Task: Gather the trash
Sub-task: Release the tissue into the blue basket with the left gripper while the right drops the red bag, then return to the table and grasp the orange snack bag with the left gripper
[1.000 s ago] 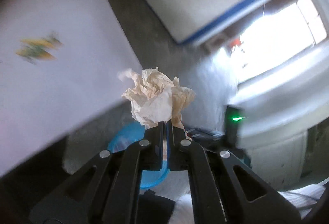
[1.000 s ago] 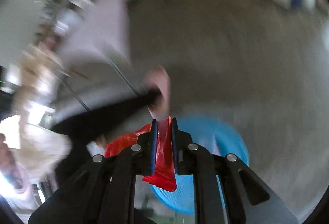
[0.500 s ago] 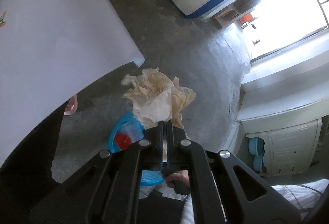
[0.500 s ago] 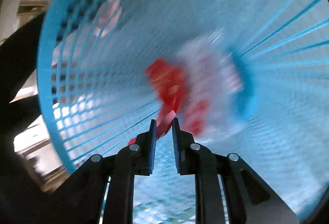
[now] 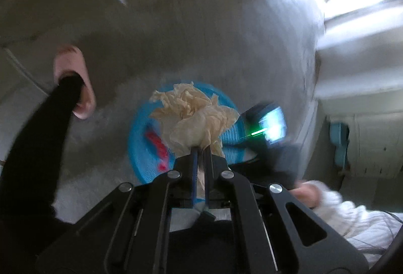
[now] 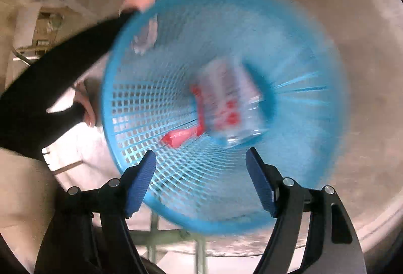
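Floor [image 5: 201,35] of bare grey concrete fills both views, and on it stands the blue mesh basket [image 6: 314,52], set low so trash can fall straight in. Above its mouth the right gripper [image 6: 201,181] points down, its jaws having just been opening, nothing between them now; the red wrapper [image 6: 180,137] lies inside on the mesh beside a blurred white-and-red packet [image 6: 229,103]. The left gripper [image 5: 200,153] hangs over the basket too, jaws clamped on the crumpled tan paper [image 5: 194,113], probably next to drop.
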The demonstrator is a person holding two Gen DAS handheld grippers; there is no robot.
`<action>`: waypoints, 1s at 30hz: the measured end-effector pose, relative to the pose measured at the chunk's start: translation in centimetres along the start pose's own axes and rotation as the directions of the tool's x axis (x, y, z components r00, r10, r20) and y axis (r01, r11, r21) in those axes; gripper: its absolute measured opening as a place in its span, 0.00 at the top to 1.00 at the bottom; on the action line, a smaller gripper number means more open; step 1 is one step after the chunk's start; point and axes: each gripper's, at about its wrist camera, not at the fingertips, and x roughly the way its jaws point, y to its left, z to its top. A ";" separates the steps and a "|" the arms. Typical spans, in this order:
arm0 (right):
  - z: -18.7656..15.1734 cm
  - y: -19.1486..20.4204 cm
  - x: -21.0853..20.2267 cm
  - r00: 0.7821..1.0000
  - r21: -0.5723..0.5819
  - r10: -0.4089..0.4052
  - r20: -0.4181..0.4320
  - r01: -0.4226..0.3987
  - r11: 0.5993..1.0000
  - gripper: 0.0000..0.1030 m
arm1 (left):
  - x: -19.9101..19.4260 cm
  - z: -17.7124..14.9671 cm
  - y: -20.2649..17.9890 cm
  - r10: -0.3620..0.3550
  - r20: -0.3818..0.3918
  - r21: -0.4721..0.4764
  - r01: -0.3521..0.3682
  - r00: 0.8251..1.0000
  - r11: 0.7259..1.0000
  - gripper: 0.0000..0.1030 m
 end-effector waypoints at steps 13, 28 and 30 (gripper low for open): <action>-1.4 -6.9 -11.0 0.965 0.193 -0.035 0.258 -0.016 0.981 0.30 | 14.0 4.6 0.4 0.055 -0.190 -0.151 -0.084 0.980 0.985 0.41; -0.3 0.2 -13.7 0.971 0.016 -0.025 0.239 0.021 1.000 0.30 | -7.6 0.4 -4.2 -0.114 0.106 0.112 0.103 0.988 0.988 0.67; 0.9 2.6 -17.3 0.950 -0.035 -0.015 0.311 0.028 0.999 0.30 | -13.2 -1.7 -4.3 -0.113 0.217 0.150 0.082 0.970 0.985 0.67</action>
